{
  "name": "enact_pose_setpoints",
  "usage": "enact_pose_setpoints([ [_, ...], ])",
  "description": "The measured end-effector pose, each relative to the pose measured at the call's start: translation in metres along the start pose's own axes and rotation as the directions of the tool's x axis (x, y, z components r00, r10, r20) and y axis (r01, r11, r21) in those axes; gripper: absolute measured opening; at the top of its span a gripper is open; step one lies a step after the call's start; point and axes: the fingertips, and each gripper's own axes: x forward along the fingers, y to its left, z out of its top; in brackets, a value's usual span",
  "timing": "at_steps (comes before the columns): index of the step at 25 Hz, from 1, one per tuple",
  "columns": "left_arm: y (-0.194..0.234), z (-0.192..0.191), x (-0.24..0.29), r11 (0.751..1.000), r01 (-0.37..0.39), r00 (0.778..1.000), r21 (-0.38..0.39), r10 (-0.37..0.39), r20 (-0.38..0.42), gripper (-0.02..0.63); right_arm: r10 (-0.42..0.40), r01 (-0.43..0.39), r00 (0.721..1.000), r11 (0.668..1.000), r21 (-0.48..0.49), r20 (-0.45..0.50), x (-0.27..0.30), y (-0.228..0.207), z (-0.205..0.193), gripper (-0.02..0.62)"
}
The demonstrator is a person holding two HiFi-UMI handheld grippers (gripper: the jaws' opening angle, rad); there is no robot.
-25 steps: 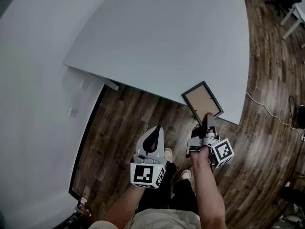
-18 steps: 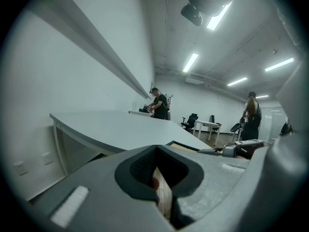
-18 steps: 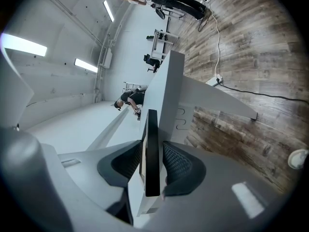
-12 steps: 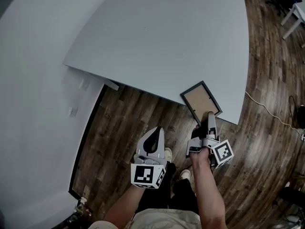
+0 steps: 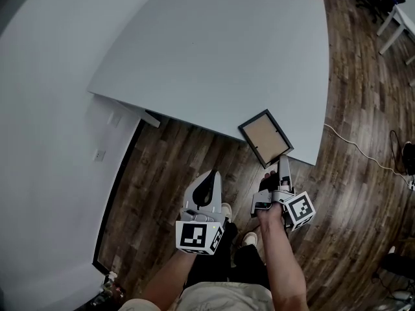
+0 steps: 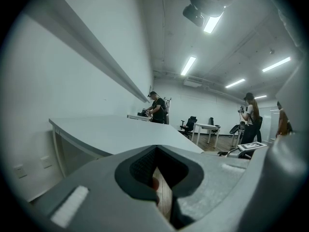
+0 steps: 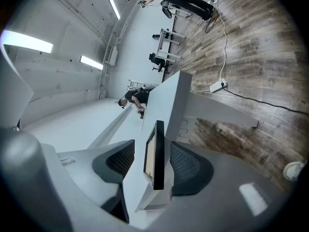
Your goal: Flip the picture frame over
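Picture frame (image 5: 264, 137) overhangs tabletop (image 5: 220, 50) near-right edge, standing between right gripper's (image 5: 283, 162) spread jaws. Left gripper (image 5: 209, 185) pressed together, empty, well left.

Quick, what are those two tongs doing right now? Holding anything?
Left tongs: closed, nothing in them.
Right tongs: open, one jaw on each side of the frame, not clamped on it.

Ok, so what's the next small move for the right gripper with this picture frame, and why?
Probably close the right gripper on the picture frame. Its corner overhangs the near edge of the table and sits between the jaws, which stand apart, not yet clamping it. A firm hold seems needed before it can be lifted and turned over.
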Motion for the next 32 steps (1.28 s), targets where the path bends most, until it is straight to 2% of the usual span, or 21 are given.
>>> enact_pose_setpoints([
  [4, -0.007, 0.008, -0.007, 1.0, 0.003, 1.0, 0.008, -0.003, 0.02, 0.0, 0.005, -0.005, 1.0, 0.998, -0.056, -0.001, -0.012, 0.007, 0.008, 0.256],
  [9, -0.019, 0.024, -0.012, 1.0, 0.006, 0.998, 0.023, -0.008, 0.058, 0.0, 0.06, -0.061, 0.998, 0.989, -0.132, -0.013, -0.023, 0.033, 0.019, 0.243],
  [12, -0.028, 0.039, -0.016, 1.0, 0.004, 0.997, 0.028, -0.006, 0.076, 0.0, 0.046, -0.049, 0.999, 0.977, -0.208, -0.021, -0.035, 0.046, 0.026, 0.222],
  [14, -0.034, 0.046, -0.018, 0.999, 0.009, 0.995, 0.038, -0.013, 0.096, 0.0, 0.093, -0.1, 0.995, 0.958, -0.271, -0.036, -0.038, 0.065, 0.029, 0.208],
  [17, -0.044, 0.057, -0.024, 0.999, 0.012, 0.992, 0.053, -0.019, 0.123, 0.0, 0.165, -0.18, 0.984, 0.908, -0.378, -0.073, -0.044, 0.092, 0.036, 0.179],
  [20, -0.05, 0.071, -0.03, 0.998, 0.005, 0.989, 0.064, -0.014, 0.145, 0.0, 0.193, -0.22, 0.975, 0.837, -0.501, -0.106, -0.052, 0.115, 0.042, 0.154],
  [23, -0.055, 0.084, -0.038, 0.997, -0.004, 0.985, 0.073, -0.008, 0.172, 0.0, 0.219, -0.243, 0.969, 0.745, -0.621, -0.117, -0.064, 0.141, 0.051, 0.133],
  [27, -0.065, 0.098, -0.046, 0.996, -0.011, 0.98, 0.091, -0.007, 0.197, 0.0, 0.228, -0.246, 0.964, 0.584, -0.774, -0.134, -0.081, 0.166, 0.051, 0.113],
  [32, -0.084, 0.113, -0.053, 0.995, -0.015, 0.974, 0.102, -0.008, 0.226, 0.0, 0.235, -0.24, 0.959, 0.391, -0.889, -0.155, -0.103, 0.189, 0.052, 0.084],
])
